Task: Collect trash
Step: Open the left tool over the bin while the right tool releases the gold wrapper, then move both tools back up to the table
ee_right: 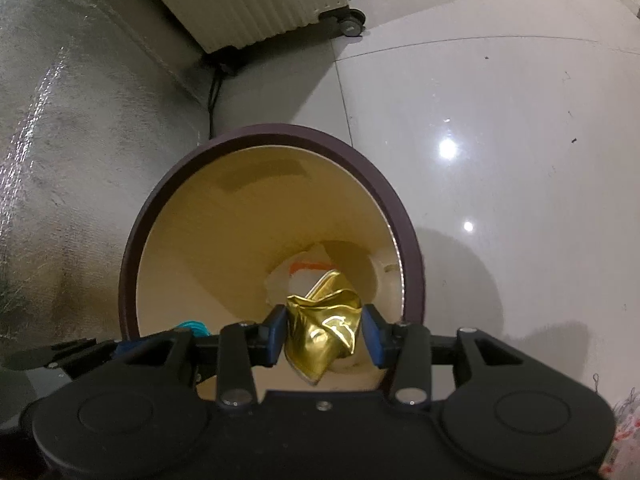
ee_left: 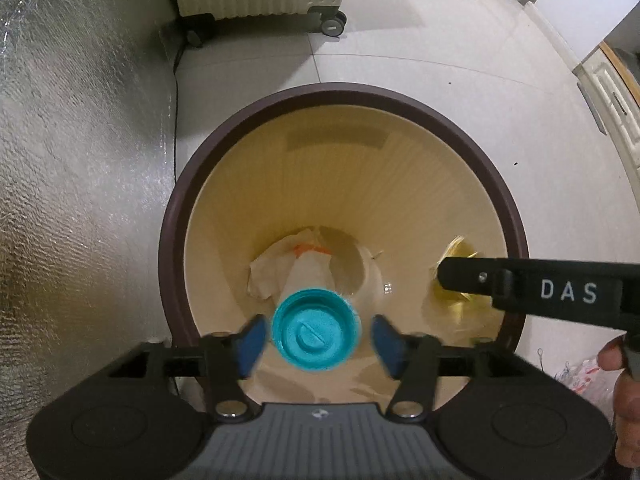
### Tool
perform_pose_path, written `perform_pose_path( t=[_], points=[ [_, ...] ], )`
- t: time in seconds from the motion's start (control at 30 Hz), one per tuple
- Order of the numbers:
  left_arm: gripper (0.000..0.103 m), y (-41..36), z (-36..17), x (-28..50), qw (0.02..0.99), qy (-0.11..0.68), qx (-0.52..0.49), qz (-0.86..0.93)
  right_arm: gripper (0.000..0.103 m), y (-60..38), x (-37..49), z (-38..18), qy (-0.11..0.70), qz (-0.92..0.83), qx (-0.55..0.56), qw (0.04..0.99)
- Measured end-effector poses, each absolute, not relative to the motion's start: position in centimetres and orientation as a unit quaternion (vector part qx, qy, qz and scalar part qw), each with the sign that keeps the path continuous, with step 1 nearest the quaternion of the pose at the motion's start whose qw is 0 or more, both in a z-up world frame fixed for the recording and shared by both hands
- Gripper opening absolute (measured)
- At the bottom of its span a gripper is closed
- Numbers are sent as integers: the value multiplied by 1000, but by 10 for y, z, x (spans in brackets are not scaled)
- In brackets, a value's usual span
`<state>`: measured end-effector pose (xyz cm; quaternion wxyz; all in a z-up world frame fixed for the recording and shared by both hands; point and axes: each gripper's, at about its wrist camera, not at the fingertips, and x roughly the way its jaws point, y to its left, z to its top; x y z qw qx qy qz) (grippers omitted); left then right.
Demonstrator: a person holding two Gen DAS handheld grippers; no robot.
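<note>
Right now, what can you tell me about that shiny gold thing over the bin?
The gold wrapper is a crumpled piece of foil-like, mirror-shiny film, creased into folds with a pointed flap sticking up. It sits between the blue pads of the right gripper, over the open mouth of the trash bin, above white paper at the bottom. Whether both pads touch it is unclear.

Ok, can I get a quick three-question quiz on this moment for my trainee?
1. True or false: the right gripper holds gold foil over the bin.
2. The cap between the left gripper fingers is: A red, B teal, C white.
3. Fill in: at the bin's bottom lies crumpled white ____.
Key: 1 true; 2 B; 3 paper.
</note>
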<state>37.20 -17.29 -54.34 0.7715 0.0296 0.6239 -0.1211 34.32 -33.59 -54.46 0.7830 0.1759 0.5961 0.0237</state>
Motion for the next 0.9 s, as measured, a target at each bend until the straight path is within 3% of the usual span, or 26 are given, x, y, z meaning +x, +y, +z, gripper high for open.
perform_pose_path(
  t=[0.07, 0.53, 0.8, 0.9],
  points=[
    [74, -174, -542, 372, 773, 622, 38, -119, 56, -335, 344, -547, 597, 26, 179, 782],
    [77, -167, -524, 362, 763, 639, 27, -97, 57, -339, 331, -528, 598, 37, 151, 787],
    [89, -159, -508, 356, 762, 642, 29, -85, 61, -342, 316, -510, 592, 43, 130, 794],
    [96, -154, -498, 353, 765, 639, 28, -82, 70, -344, 311, -505, 591, 43, 126, 795]
  ],
)
